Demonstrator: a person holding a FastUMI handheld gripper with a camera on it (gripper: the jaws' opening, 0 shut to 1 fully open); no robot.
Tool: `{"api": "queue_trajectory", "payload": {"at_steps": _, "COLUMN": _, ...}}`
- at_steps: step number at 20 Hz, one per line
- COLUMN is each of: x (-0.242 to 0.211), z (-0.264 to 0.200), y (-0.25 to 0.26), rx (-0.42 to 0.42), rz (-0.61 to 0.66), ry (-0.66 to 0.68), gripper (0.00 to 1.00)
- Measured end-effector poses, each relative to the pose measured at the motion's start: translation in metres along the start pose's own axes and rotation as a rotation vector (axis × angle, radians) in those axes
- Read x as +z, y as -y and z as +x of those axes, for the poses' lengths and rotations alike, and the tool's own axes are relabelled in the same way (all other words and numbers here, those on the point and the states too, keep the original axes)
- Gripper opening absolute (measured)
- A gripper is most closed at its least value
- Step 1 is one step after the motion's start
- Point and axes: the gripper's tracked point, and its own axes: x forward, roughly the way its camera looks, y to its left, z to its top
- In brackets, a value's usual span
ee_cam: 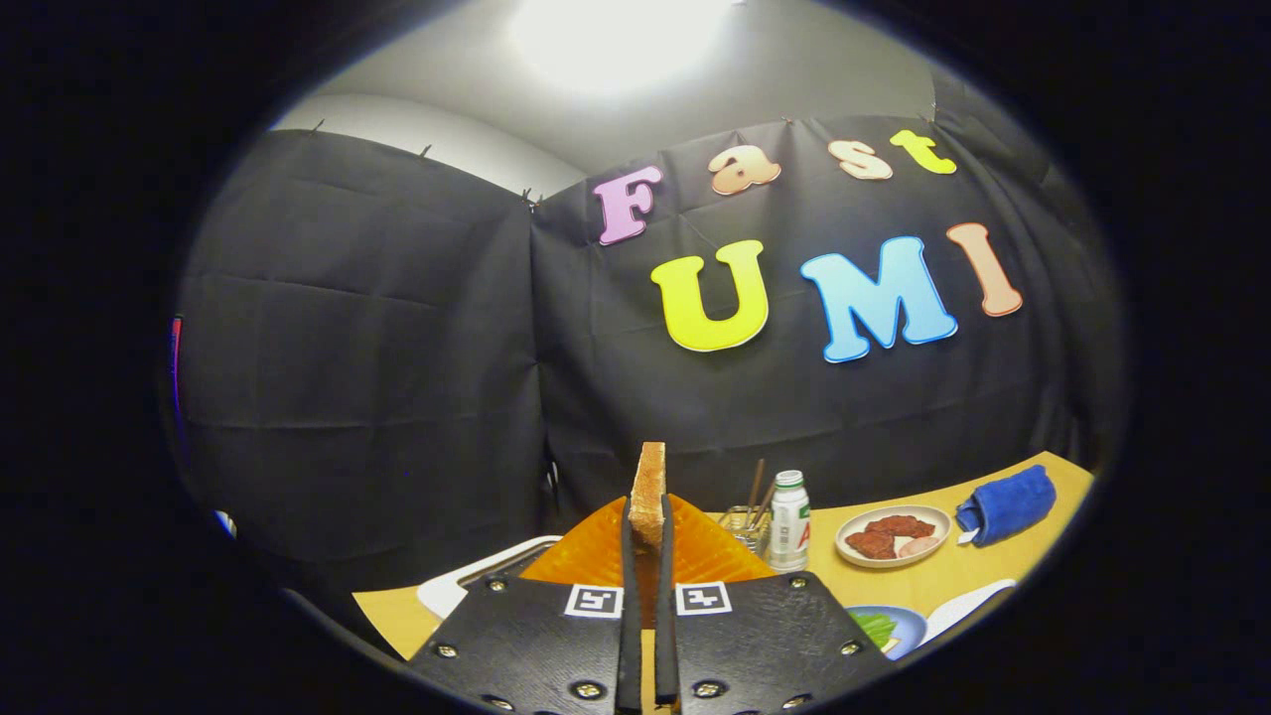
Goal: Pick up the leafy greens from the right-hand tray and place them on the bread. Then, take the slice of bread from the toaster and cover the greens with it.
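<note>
Bread slice: a toasted slice of bread (649, 494) stands on edge, upright, its browned crust facing the camera, raised above the tabletop with the dark booth wall behind its upper half.
Gripper: the gripper (646, 541) is clamped on the slice; both fingers (628, 596) run up close together, one pressed against each flat face of the bread, with only the slice's thickness between them.
Orange thing: directly behind the held slice and the fingers sits an orange, ridged object (710, 551), wide and sloping to a peak; what it is cannot be told.
White tray: a white tray edge (467, 584) shows on the left, just beside the orange object, partly hidden by the gripper body.
Leafy greens: green leaves (874, 626) lie in a blue dish (909, 626) on the right, close to the gripper body and well below the lifted bread. Whether they rest on another piece of bread cannot be made out.
White rim: a second white edge (978, 601) curves just right of the blue dish.
Bottle and glass: a small white bottle with a green cap (789, 521) stands upright beyond the fingers, right of the orange object; a clear glass (743, 526) holding thin sticks is just beside it.
Plate: a pale plate (892, 537) carrying reddish-brown pieces sits farther right.
Cloth: a rolled blue cloth (1008, 504) lies near the plate.
Table: a yellow wooden tabletop (953, 571) bears it all.
</note>
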Motion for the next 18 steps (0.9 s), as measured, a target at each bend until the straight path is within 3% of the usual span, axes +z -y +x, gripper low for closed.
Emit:
{"api": "queue_trajectory", "payload": {"at_steps": 6, "x": -0.018, "z": -0.018, "y": 0.068, "rx": -0.114, "rz": -0.057, "ry": -0.050, "gripper": 0.05}}
{"api": "queue_trajectory", "payload": {"at_steps": 18, "x": -0.114, "z": -0.058, "y": 0.178, "rx": -0.338, "rz": -0.235, "ry": -0.247, "gripper": 0.05}}
